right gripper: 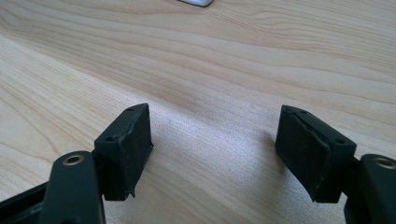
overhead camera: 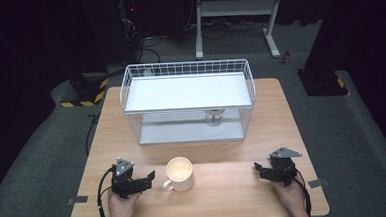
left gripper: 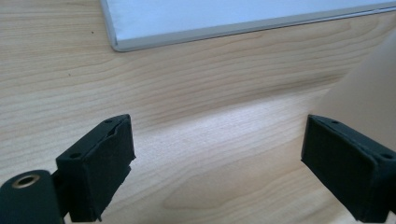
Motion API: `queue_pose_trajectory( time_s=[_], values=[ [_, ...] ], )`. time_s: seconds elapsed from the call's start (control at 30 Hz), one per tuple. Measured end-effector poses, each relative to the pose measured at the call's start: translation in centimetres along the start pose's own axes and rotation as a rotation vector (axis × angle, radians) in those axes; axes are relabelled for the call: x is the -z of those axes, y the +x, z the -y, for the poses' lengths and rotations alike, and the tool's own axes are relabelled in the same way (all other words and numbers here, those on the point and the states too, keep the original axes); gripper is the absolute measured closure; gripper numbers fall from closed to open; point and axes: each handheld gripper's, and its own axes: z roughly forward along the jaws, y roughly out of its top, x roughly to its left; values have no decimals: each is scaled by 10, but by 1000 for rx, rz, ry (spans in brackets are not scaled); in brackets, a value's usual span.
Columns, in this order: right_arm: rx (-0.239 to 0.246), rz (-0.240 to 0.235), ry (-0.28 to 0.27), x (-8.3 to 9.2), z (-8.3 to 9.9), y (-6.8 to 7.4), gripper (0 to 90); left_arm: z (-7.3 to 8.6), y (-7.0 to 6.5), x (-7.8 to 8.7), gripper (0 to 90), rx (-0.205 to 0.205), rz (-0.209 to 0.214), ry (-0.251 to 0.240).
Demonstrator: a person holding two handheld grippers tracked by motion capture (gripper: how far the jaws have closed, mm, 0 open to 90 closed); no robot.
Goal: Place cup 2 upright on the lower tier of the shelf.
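A cream mug (overhead camera: 179, 173) stands upright on the wooden table (overhead camera: 235, 186) near its front edge, handle toward the front left. My left gripper (overhead camera: 148, 179) lies just left of the mug with its jaws pointing at it. In the left gripper view that gripper (left gripper: 217, 144) is open over bare wood, and the mug's blurred side (left gripper: 369, 84) rises behind the right jaw without touching it. My right gripper (overhead camera: 258, 169) rests at the front right, well apart from the mug. It is open (right gripper: 215, 140), nothing between its jaws.
A white wire rack (overhead camera: 186, 69) with a white shelf stands at the back middle of the table. A clear glass (overhead camera: 214, 117) sits on its lower tray (left gripper: 210, 18) under the shelf. Dark floor, cables and a metal stand lie beyond the table.
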Motion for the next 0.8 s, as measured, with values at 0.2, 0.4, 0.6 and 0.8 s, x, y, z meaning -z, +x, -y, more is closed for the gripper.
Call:
queue_pose_trajectory(
  time_s=[0.2,0.4,0.6,0.8],
  values=[
    [0,0,2,0,0,0,268,2,-7,12,81,14,30,-40],
    [-2,1,2,0,0,0,268,2,-12,23,75,2,55,-64],
    [-2,2,2,1,0,0,268,-2,-22,32,69,-11,84,-82],
    [-2,3,1,0,0,0,268,-3,-35,36,68,-35,102,-103]
  ],
)
